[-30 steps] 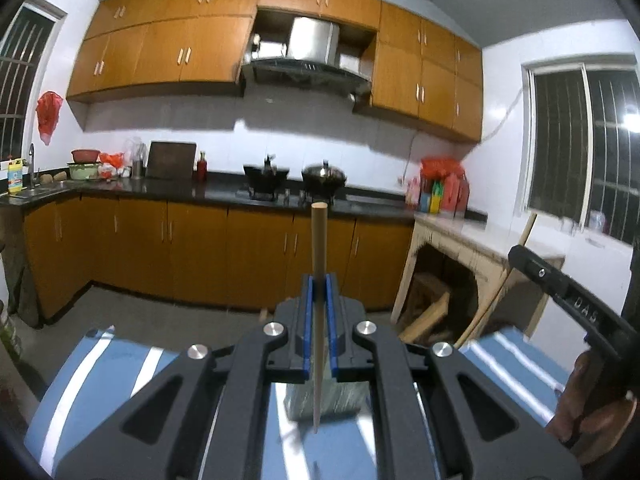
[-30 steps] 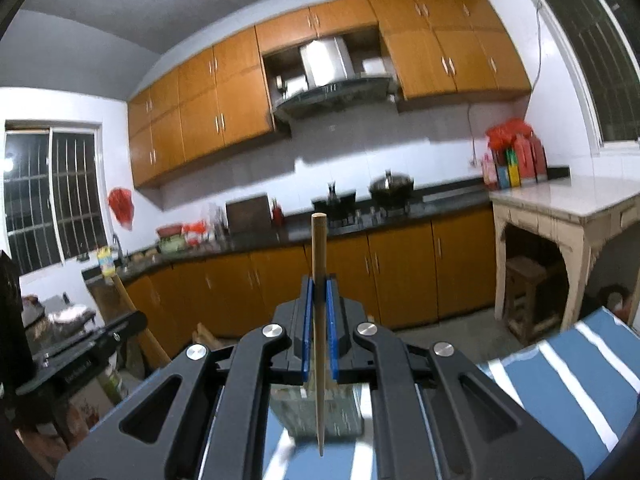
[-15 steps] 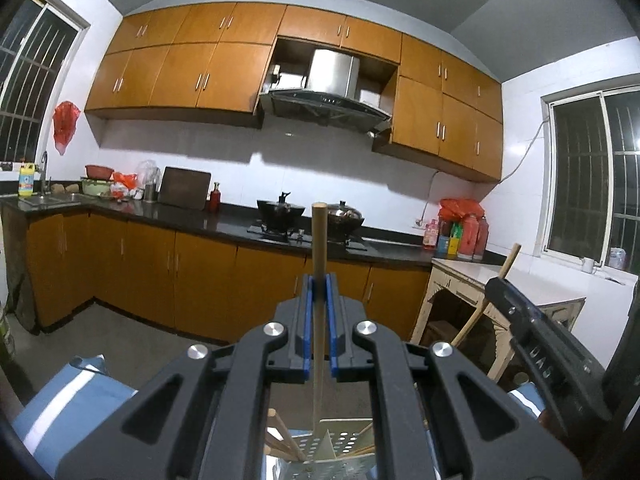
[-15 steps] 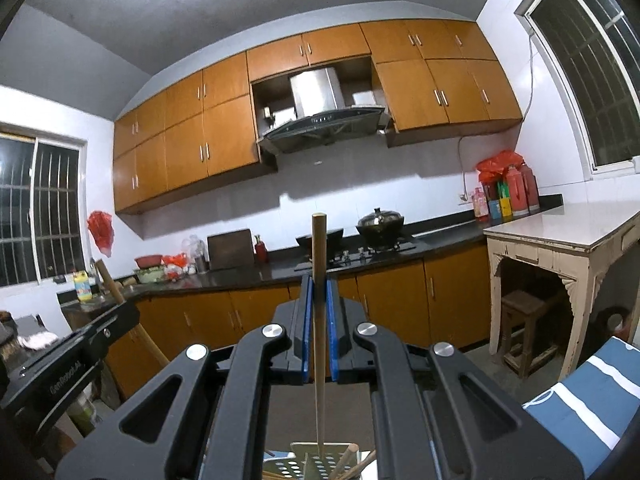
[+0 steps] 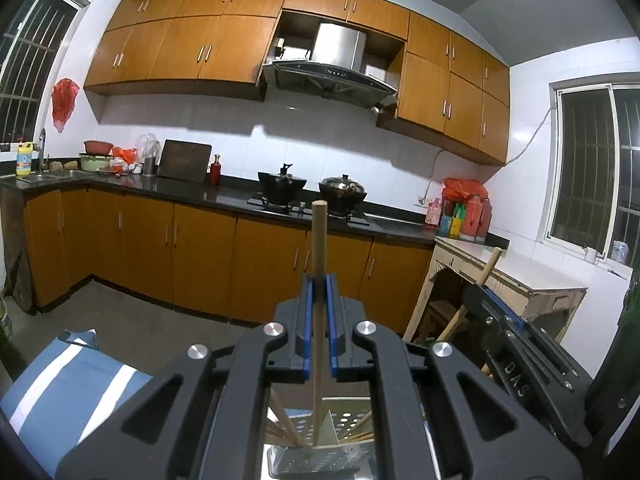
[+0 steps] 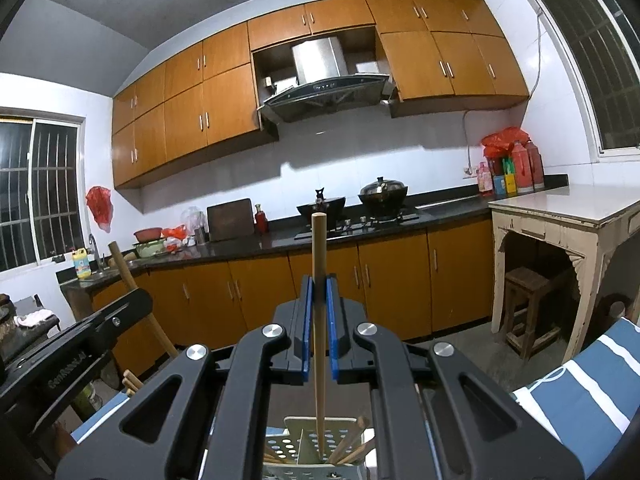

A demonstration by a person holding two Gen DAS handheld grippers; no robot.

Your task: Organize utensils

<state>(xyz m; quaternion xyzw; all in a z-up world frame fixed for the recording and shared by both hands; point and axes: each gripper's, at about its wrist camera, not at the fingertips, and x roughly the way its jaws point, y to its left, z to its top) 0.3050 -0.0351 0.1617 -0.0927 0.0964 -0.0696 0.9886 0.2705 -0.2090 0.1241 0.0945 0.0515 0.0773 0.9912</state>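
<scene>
Where legible, "DAS" on R tongs [image 5: 496, 312].

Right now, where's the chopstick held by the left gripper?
In the left wrist view, the chopstick stands upright, clamped in the left gripper; its lower end dips into the perforated utensil holder.

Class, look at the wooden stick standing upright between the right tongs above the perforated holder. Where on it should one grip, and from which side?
Grip the bare shaft of the wooden stick around mid-length, coming in level from the side, as the right tongs do. It stands nearly upright, slim and round, with its lower tip already in the perforated holder, so a side pinch across the shaft keeps it vertical for lowering.
</scene>
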